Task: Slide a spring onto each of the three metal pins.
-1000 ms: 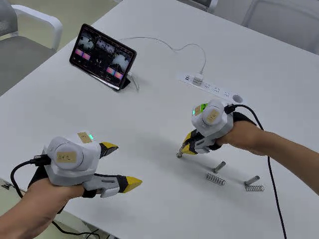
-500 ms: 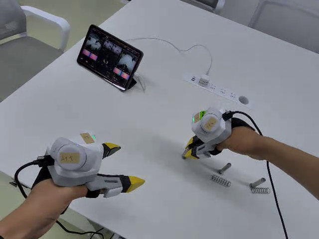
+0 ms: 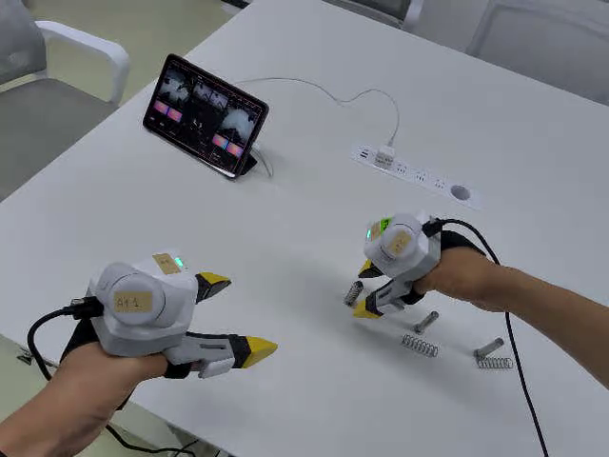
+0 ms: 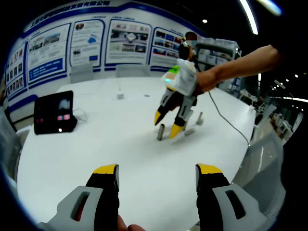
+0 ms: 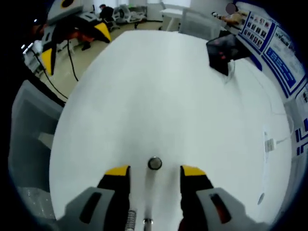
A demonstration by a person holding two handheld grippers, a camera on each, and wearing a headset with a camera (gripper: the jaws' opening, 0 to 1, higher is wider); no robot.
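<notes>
Right gripper view: camera looks straight down on the white tabletop. A short grey metal pin stands on end and is seen as a round cap. It sits between the yellow-tipped jaws of the right gripper, with a gap on either side.

Head view: gives the side profile instead. The pin is upright between the spread jaws, touching neither. Whether a spring sits on it is too small to tell.

Left gripper view: shows the same pin vertical under the right gripper, seen from across the table.

Pose: right wrist raised, right gripper pointing down at the tabletop. The left gripper is held level over the near edge, jaws wide apart, nothing between them.

Surroundings:
- A second grey pin lies flat just right of the right gripper, with a loose coil spring just beside it.
- A third grey pin lies further right toward the near edge, with another coil spring alongside.
- A black tablet on a stand is near the far left edge.
- A white power strip is toward the far edge.
- A white cable runs between the tablet and the power strip.

In the head view the right gripper's white housing covers the roots of its jaws.
</notes>
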